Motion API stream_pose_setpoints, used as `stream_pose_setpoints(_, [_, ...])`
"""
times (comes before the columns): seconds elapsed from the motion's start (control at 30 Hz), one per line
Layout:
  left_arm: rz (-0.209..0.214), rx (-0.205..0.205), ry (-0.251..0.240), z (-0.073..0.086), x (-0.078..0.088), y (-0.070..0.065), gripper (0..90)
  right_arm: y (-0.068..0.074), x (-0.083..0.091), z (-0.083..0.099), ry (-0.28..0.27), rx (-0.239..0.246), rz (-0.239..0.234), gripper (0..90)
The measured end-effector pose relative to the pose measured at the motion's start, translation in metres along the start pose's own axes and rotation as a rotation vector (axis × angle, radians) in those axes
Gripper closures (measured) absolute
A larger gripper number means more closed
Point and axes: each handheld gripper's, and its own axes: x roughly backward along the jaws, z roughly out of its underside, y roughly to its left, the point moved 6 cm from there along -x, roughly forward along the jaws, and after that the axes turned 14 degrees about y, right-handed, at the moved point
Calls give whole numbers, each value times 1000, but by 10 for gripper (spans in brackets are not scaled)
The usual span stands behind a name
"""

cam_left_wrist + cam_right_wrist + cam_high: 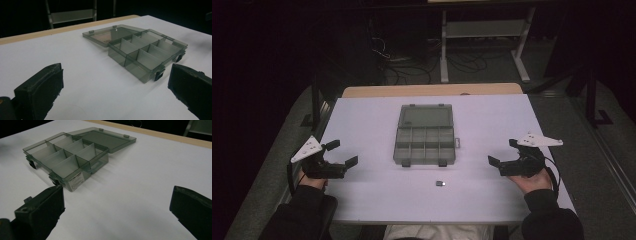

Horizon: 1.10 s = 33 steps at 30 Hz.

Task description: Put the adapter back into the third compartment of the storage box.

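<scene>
fingers of the right gripper [500,153] stand spread wide with nothing between them, hovering just over the white surface [362,200] near its right edge. in the right gripper view both black fingers [42,207] frame bare surface, and the organizer box [67,160] sits ahead and to the left of them. fingers of the left gripper [343,153] are likewise spread and empty, low over the left side of the surface; in the left gripper view the organizer box [147,52] lies ahead and to the right.

the organizer box [425,136], smoky clear plastic, sits at mid-surface between the two grippers, well apart from each. its lid lies folded open flat on the far side; the divided tray faces the person, latches on the near edge. its tray compartments look empty, as far as can be told.

a small dark part [440,184] lies alone on the surface, just in front of the box's near edge, toward its right half. it is too small to identify, and its long axis cannot be read.

judgement: the small dark part is the likely pick. it lies inward and slightly toward the person from both grippers, with the right gripper somewhat nearer. a reach from the right would travel left across open surface, box untouched.
</scene>
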Motion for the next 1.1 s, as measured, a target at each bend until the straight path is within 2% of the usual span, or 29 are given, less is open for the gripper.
stream_pose_setpoints(1.1, [8, -1, 7, 1, -1, -1, 0, 4, -3, -1, 34, 21, -19, 0])
